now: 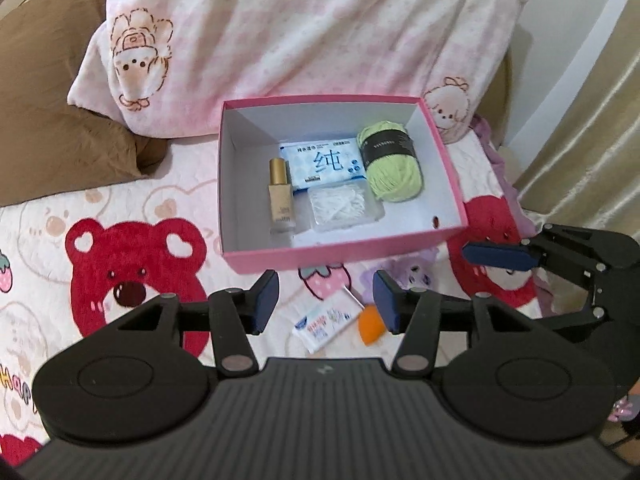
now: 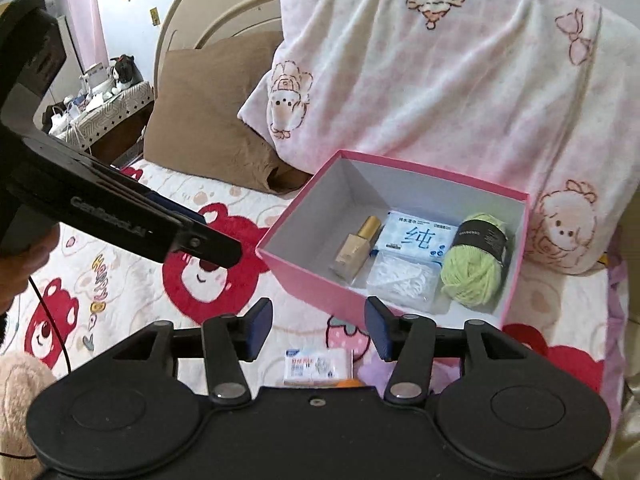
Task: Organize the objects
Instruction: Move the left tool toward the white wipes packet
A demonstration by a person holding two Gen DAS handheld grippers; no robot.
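Observation:
A pink box point(image 1: 348, 254) point(image 2: 280, 268) sits open on the bed. Inside lie a gold-capped bottle point(image 1: 282, 196) point(image 2: 356, 248), a blue wipes pack point(image 1: 322, 164) point(image 2: 416, 236), a clear bag of white floss picks point(image 1: 340, 206) point(image 2: 400, 280) and a green yarn ball point(image 1: 394, 164) point(image 2: 474, 268). A small white packet point(image 1: 326, 322) point(image 2: 316, 366) and an orange sponge point(image 1: 372, 324) point(image 2: 347, 382) lie on the blanket in front of the box. My left gripper point(image 1: 326, 304) is open and empty above them. My right gripper point(image 2: 318, 330) is open and empty, also over the packet.
The bear-print blanket point(image 1: 136, 264) covers the bed. A pink-white quilt point(image 1: 304, 40) and a brown pillow point(image 1: 52, 120) lie behind the box. A curtain point(image 1: 592, 152) hangs at the right. A cluttered nightstand point(image 2: 100, 100) stands far left.

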